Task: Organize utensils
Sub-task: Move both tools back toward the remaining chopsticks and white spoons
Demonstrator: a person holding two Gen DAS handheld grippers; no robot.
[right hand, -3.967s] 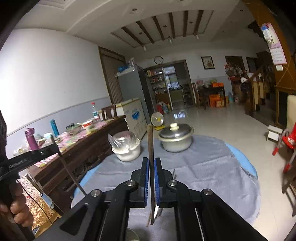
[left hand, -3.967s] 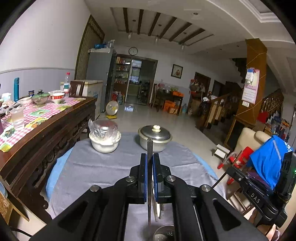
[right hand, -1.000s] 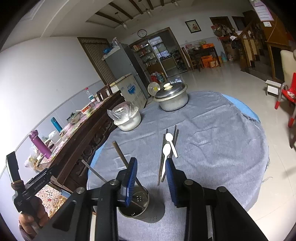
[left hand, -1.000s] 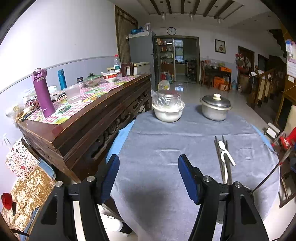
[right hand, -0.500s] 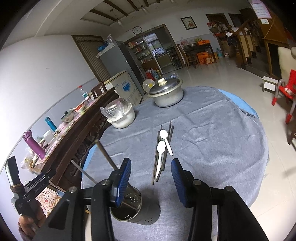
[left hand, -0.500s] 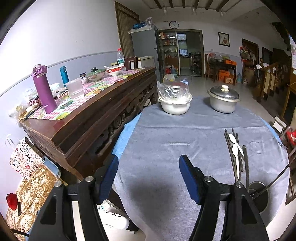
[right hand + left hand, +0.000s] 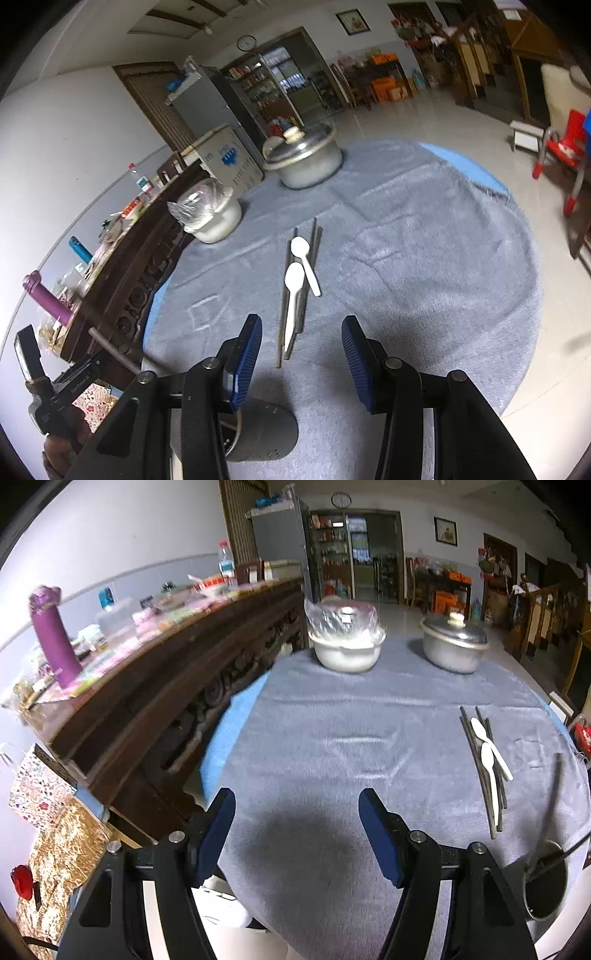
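Right wrist view, right hand-held gripper (image 7: 301, 356) open, empty, 2 spoons (image 7: 295, 280) on chopsticks (image 7: 291, 314), long axes pointing away toward pots.

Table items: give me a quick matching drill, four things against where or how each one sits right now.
Things:
1. spoons
2. pot
3. bowl
4. holder

States:
A. covered with clear plastic
B. lying across the chopsticks
C. closed with a knobbed lid
D. at the near table edge, under the right gripper

Pairs: 1-B, 2-C, 3-A, 4-D
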